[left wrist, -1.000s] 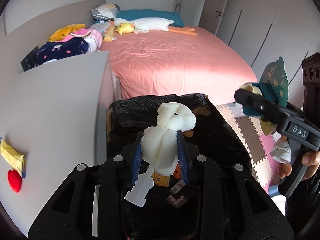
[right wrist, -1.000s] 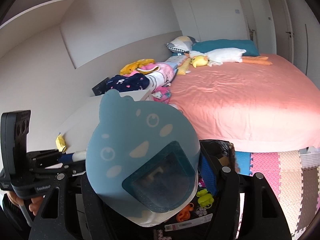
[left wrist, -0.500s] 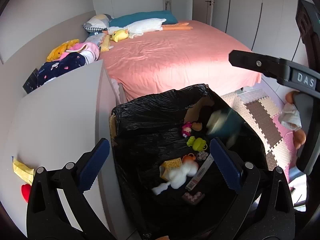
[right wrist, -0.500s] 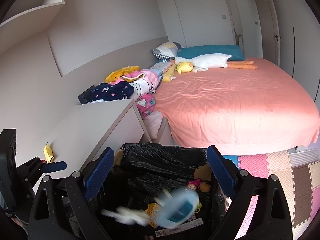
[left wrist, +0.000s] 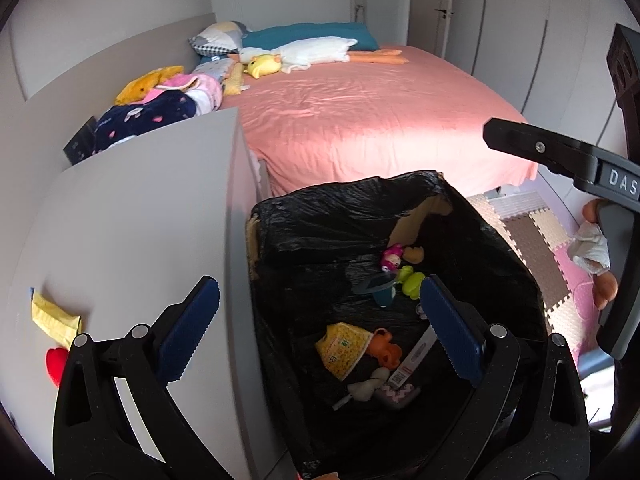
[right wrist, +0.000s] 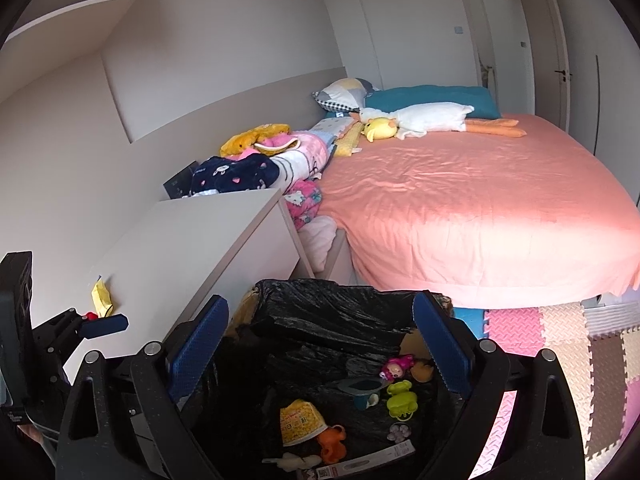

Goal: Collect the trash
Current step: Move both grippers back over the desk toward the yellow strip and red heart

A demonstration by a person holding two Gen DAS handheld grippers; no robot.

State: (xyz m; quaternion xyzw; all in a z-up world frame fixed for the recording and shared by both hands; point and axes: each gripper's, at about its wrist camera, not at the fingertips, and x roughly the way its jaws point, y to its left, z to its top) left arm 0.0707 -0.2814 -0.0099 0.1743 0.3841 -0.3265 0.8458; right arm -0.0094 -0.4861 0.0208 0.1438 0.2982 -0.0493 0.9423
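A box lined with a black trash bag [left wrist: 340, 216] [right wrist: 332, 308] stands beside a white cabinet [left wrist: 120, 232] [right wrist: 192, 240]. In it lie the white foam piece [left wrist: 362, 388] [right wrist: 294, 460], the teal fan-shaped packet [left wrist: 380, 286] [right wrist: 362, 390], a yellow wrapper [left wrist: 344, 346] and small toys. My left gripper [left wrist: 320, 330] is open and empty above the bag's left side. My right gripper [right wrist: 322, 344] is open and empty above the bag; it also shows in the left wrist view [left wrist: 560, 156]. A yellow wrapper [left wrist: 54, 316] [right wrist: 102, 294] and a red piece [left wrist: 56, 362] lie on the cabinet top.
A bed with a pink sheet [left wrist: 372, 112] [right wrist: 460, 200] lies beyond the bag, with plush toys and folded clothes [right wrist: 256, 160] along its left side. Foam floor tiles [right wrist: 560, 344] lie to the right. A wall shelf [right wrist: 72, 20] hangs at the upper left.
Both grippers opened. The white foam piece fell from the left one and the teal packet from the right one into the bag. Both grippers have drawn back a little.
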